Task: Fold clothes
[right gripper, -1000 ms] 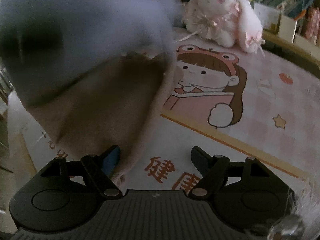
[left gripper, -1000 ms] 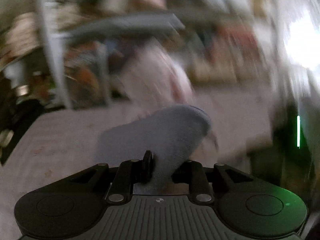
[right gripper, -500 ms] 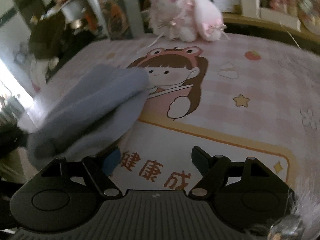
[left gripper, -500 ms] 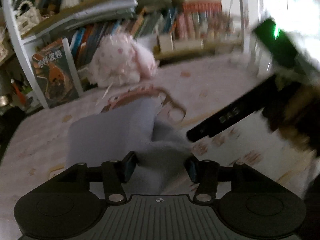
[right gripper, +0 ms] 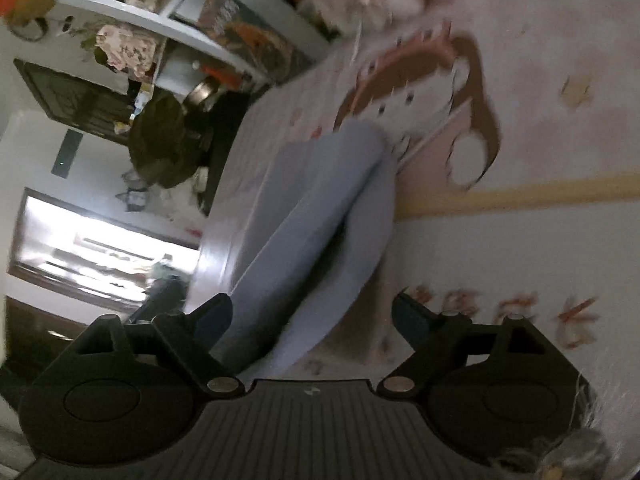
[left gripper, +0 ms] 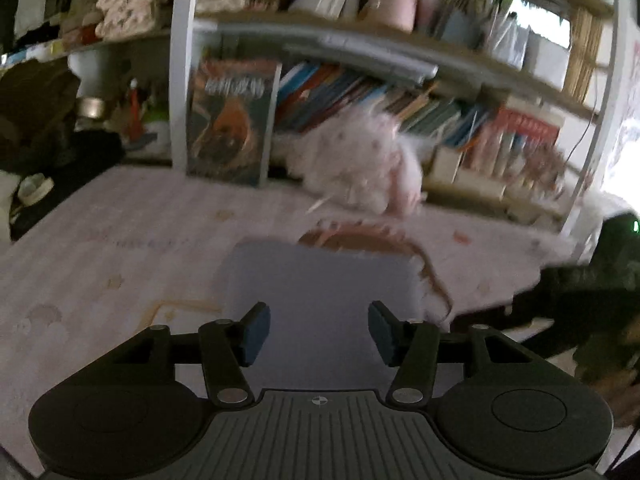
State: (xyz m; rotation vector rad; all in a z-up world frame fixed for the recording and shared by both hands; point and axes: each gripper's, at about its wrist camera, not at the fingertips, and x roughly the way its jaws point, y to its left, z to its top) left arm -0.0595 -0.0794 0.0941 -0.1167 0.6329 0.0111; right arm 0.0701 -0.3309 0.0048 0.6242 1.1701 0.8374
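Garment: grey-blue folded cloth (left gripper: 320, 280) flat on pink cartoon mat (left gripper: 100, 232).
Left claw (left gripper: 318, 332): released, cloth lies between and beyond fingers.
Right claw (right gripper: 312, 320): released, cloth (right gripper: 316, 216) near left finger.

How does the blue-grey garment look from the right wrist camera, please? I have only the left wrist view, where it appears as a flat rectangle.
Observer: The garment is doubled over. An upper layer lies on a lower one, with a dark gap between them at the near end.
Operator: Thank you. Is the right gripper clamped on it?
Observer: No. The right gripper has its jaws wide open. The cloth shows between them but is not pinched.
Operator: What lies beside the cloth on that side?
Observer: Red printed characters on the pale part of the mat, just ahead of the right jaw.
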